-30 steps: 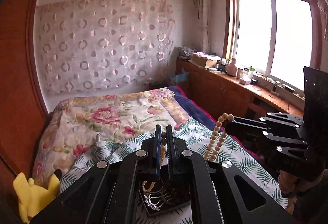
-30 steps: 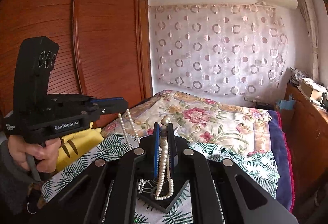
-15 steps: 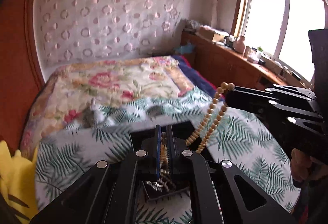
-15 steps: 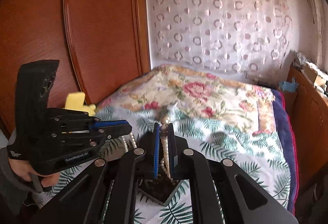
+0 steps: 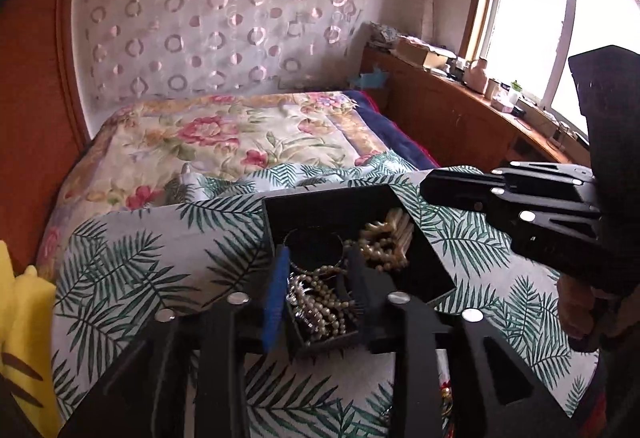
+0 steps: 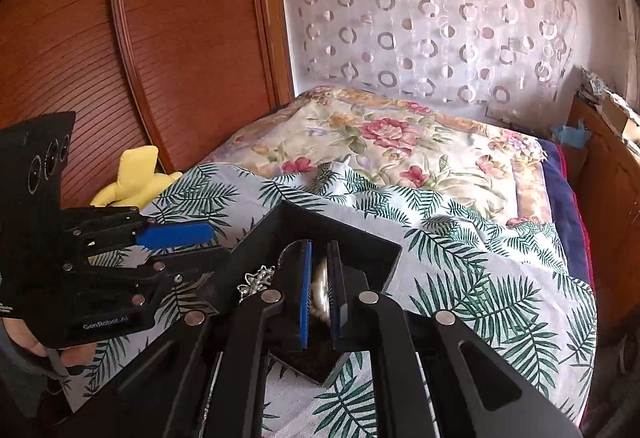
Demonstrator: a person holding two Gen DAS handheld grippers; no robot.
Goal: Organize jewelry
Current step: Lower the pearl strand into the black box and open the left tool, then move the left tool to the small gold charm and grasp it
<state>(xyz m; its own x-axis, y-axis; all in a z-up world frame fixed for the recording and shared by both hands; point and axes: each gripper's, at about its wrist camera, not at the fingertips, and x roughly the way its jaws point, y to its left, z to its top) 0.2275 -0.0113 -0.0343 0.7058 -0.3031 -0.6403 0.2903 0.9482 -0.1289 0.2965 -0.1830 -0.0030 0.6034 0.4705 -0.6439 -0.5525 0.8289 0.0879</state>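
Note:
A black open jewelry box [image 5: 280,222] sits on the palm-leaf sheet. It holds a heap of pearl and bead necklaces [image 5: 320,302] and a beige bead strand [image 5: 388,238]. My left gripper [image 5: 318,270] is open, its fingers down in the box on either side of the pearl heap. My right gripper [image 6: 320,270] is low inside the same box [image 6: 360,242], jaws slightly apart around pale beads [image 6: 320,290]; whether it still grips them is unclear. In the left wrist view the right gripper [image 5: 436,189] reaches in from the right.
The bed carries a floral quilt [image 5: 224,141] behind the box. A yellow plush toy [image 6: 136,173] lies at the left by the wooden wardrobe [image 6: 120,37]. A wooden counter [image 5: 460,105] with clutter runs under the window on the right.
Both grippers have lowered from above into the box. The necklaces that hung from them now lie in the box. The left jaws have opened; the right jaws have parted a little.

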